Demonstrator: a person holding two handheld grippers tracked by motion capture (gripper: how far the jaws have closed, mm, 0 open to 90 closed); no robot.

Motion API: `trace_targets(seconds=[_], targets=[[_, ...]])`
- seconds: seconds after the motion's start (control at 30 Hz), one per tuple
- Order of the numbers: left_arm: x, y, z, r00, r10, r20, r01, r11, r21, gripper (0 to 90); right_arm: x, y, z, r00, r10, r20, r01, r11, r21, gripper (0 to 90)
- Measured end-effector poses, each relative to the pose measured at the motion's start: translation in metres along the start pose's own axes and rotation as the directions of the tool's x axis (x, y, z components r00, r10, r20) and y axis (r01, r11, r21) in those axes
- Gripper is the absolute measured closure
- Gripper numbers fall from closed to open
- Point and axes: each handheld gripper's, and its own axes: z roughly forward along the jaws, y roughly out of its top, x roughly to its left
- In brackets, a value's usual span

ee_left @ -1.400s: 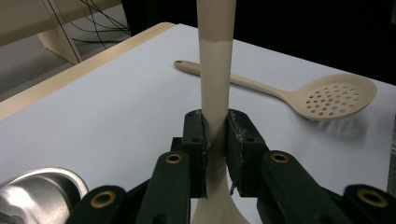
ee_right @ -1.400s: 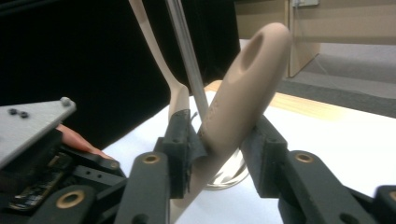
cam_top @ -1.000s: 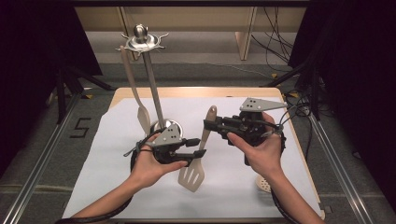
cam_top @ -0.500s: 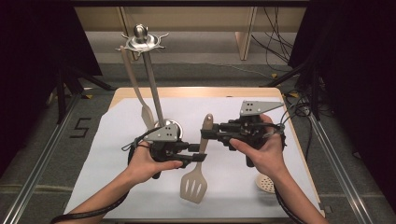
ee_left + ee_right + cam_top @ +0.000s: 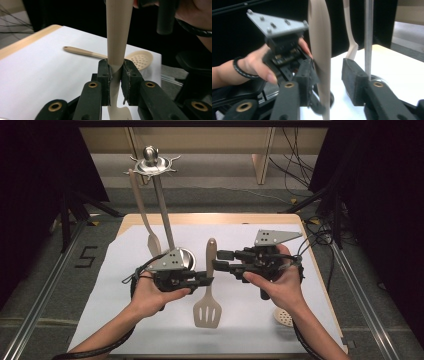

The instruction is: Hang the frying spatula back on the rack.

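**Two grippers, one spatula mid-handover**

I see the left gripper [image 5: 115, 72] has just been closing and now clamps the slotted spatula [image 5: 208, 285] low on its handle. The right gripper [image 5: 329, 75] has just been opening; the handle stands free between its jaws. Light, stiff, smooth plastic: I'd grip the narrow neck.

A beige slotted spatula [image 5: 208, 285] is held upright above a white sheet on the table, its slotted blade at the bottom and its long, smooth handle rising upward. The handle's narrow lower part, just above the blade, is pinched between two black pads [image 5: 103, 71].
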Motion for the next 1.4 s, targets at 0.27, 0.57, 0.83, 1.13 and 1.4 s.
trace_targets(seconds=[0.27,0.57,0.83,1.13,1.4], targets=[[0.010,-0.001,-0.014,0.9940,-0.022,-0.107,0.024,0.9996,0.014,77.5,-0.005,-0.011,-0.011,0.9970,0.038,0.068,-0.037,0.999,-0.012,59.8],[0.019,-0.004,-0.027,0.9878,-0.015,-0.155,0.019,0.9995,0.024,77.5,-0.014,-0.027,-0.017,0.9825,0.056,0.178,-0.063,0.997,0.032,60.0],[0.026,-0.002,-0.038,0.9840,0.003,-0.178,0.003,0.9995,0.031,77.5,-0.019,-0.040,-0.018,0.9668,0.056,0.249,-0.071,0.996,0.054,59.0],[0.032,0.000,-0.047,0.9828,0.004,-0.185,0.000,0.9998,0.022,77.5,-0.024,-0.051,-0.018,0.9633,0.072,0.259,-0.092,0.994,0.067,58.4],[0.037,0.006,-0.056,0.9793,0.012,-0.202,-0.007,0.9997,0.025,77.5,-0.026,-0.055,-0.021,0.9541,0.095,0.284,-0.119,0.991,0.068,58.2]])
